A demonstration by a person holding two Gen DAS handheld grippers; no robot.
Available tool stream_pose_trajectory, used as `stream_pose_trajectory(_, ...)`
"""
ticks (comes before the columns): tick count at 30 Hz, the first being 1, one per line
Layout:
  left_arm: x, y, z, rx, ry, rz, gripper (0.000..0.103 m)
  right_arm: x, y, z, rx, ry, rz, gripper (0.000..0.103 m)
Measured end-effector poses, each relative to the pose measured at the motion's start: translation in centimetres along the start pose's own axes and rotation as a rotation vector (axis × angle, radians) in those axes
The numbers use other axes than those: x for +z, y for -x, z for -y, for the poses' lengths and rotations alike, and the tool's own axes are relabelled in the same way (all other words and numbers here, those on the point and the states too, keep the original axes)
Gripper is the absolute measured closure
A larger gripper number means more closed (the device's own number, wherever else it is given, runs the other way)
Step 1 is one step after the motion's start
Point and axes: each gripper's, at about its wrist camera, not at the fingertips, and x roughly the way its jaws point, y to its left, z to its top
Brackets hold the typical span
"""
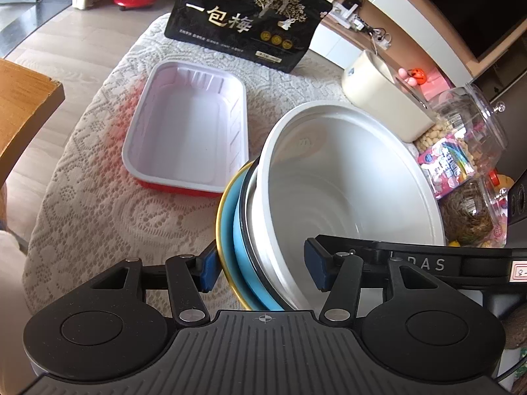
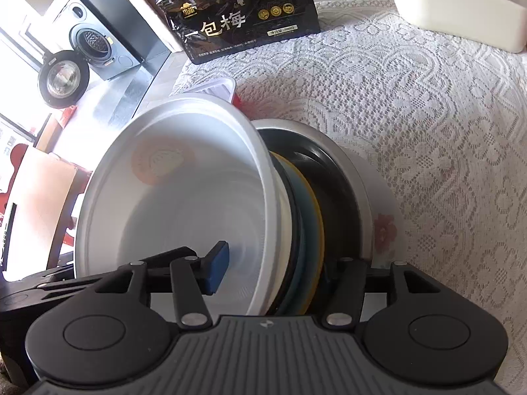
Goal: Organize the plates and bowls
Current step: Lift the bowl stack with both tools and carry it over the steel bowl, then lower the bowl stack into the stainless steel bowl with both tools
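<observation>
While both tools clamp one tilted stack, L tool (image 1: pixel 262 268) & R tool (image 2: pixel 275 271) pinch white plastic bowl (image 1: pixel 346 177) w/ blue gold-rimmed plate (image 1: pixel 230 230).

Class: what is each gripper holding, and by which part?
Both the left gripper and right gripper straddle the near rim of the bowl stack, jaws apparently clamped.

right gripper (image 2: pixel 273 273) far finger hidden behind bowls (image 2: pixel 296 230)
</observation>
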Motion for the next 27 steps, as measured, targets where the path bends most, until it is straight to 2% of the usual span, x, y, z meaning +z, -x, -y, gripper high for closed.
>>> stream_pose_trajectory(3,0.0,0.0,0.0,0.001,-0.008,-0.009,0.048,0.1,-0.1,0.0,-0.012,-0.001,-0.005,0.046)
stream_pose_trajectory(7,0.1,0.3,-0.3,-0.006,0.004,-0.017,0.057,0.3,0.0,0.1,-0.038,0.013,-0.015,0.046)
stream_pose_trajectory(10,0.1,0.6,0.0,-0.009,0.003,-0.005,0.057,0.4,0.2,0.4,-0.050,0.023,-0.015,0.046)
stream_pose_trajectory(15,0.1,0.8,1.3,-0.005,-0.034,0.003,0.060,0.1,0.9,0.7,-0.122,0.052,0.002,0.046)
stream_pose_trajectory(18,0.3,1.5,2.0,-0.010,-0.054,0.028,0.066,0.1,1.5,1.3,-0.104,0.052,0.018,0.046)
stream_pose_trajectory(27,0.4,2.2,2.5,-0.002,-0.064,0.032,0.066,-0.1,3.1,1.4,-0.123,0.067,0.077,0.046)
